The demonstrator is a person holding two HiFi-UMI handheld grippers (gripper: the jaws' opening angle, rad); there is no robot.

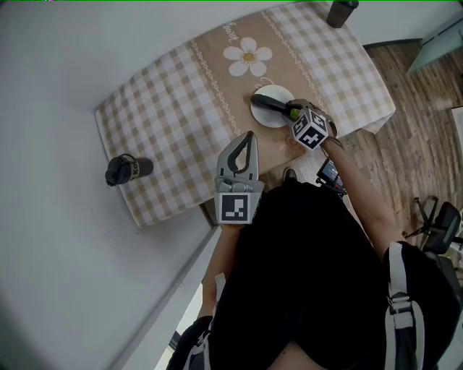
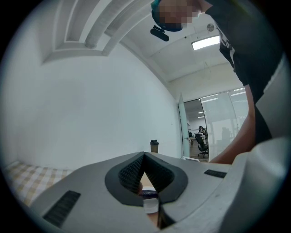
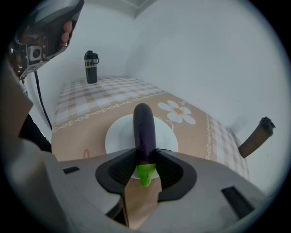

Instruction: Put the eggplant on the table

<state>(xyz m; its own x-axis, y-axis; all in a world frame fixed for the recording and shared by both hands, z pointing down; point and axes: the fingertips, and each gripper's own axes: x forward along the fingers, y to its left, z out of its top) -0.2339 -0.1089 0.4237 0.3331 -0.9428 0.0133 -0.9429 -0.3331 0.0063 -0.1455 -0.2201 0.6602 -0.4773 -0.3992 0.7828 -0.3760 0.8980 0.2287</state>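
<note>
A dark purple eggplant (image 1: 269, 103) with a green stem lies across a white plate (image 1: 263, 118) on the checked tablecloth (image 1: 166, 94). My right gripper (image 1: 292, 113) points down at the plate's near side. In the right gripper view the eggplant (image 3: 143, 127) runs away from the camera over the plate (image 3: 117, 136). My right gripper (image 3: 146, 153) is shut on its stem end, one pad against each side. My left gripper (image 1: 249, 135) hovers level over the table's near edge, left of the plate. In its own view the left gripper (image 2: 144, 156) is shut with nothing in it.
One dark bottle (image 1: 341, 11) stands at the table's far right corner and another (image 1: 127, 170) at its left corner. White walls run along the table's far and left sides. Wooden floor and an office chair (image 1: 441, 225) lie to the right.
</note>
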